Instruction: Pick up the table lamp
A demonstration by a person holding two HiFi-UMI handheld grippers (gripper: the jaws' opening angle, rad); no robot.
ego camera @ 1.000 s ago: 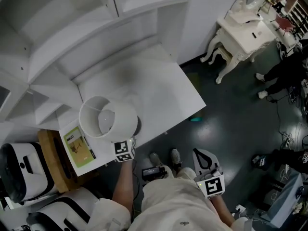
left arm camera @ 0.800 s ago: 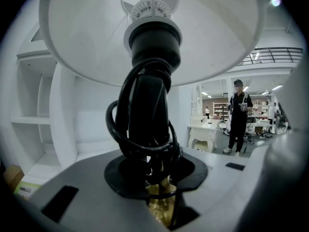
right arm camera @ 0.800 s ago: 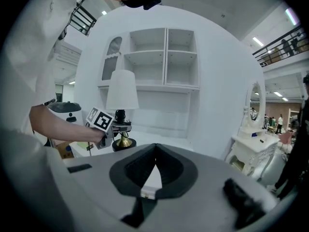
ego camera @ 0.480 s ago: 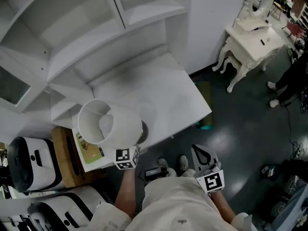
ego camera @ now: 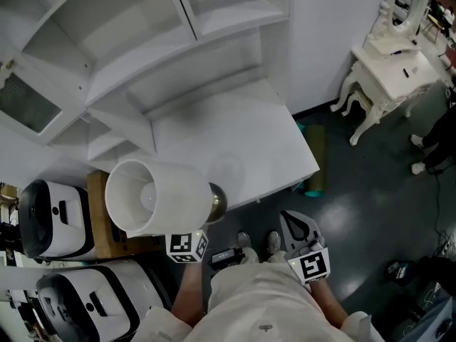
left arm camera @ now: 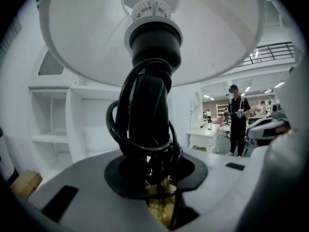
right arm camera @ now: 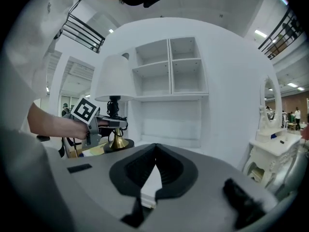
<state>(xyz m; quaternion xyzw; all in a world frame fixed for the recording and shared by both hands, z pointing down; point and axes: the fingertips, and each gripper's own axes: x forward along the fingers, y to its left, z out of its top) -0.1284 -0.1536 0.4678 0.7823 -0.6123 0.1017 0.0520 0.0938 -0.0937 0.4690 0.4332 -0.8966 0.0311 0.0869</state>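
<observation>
White desk (ego camera: 235, 130) under shelving (ego camera: 142, 41) fills the background. Left gripper (left arm camera: 161, 209) is clamped on the table lamp (ego camera: 153, 198) at its brass stem, over the desk's front left corner. Right gripper (right arm camera: 155, 151), jaws together and empty, hangs beyond the desk's front edge.

Showroom-like hall: white shelving (ego camera: 121, 48), dressing table (ego camera: 396, 64).

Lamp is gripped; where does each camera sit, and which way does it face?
Left gripper view: on the left gripper, looking along its jaws at the table lamp they clamp.
Right gripper view: on the right gripper, jaws together, empty, facing the shelves; the left forearm shows.
Head view: on the head, steeply down at the desk; forearms, torso and shoes show.
Shared: right gripper and head views both show the held table lamp.
</observation>
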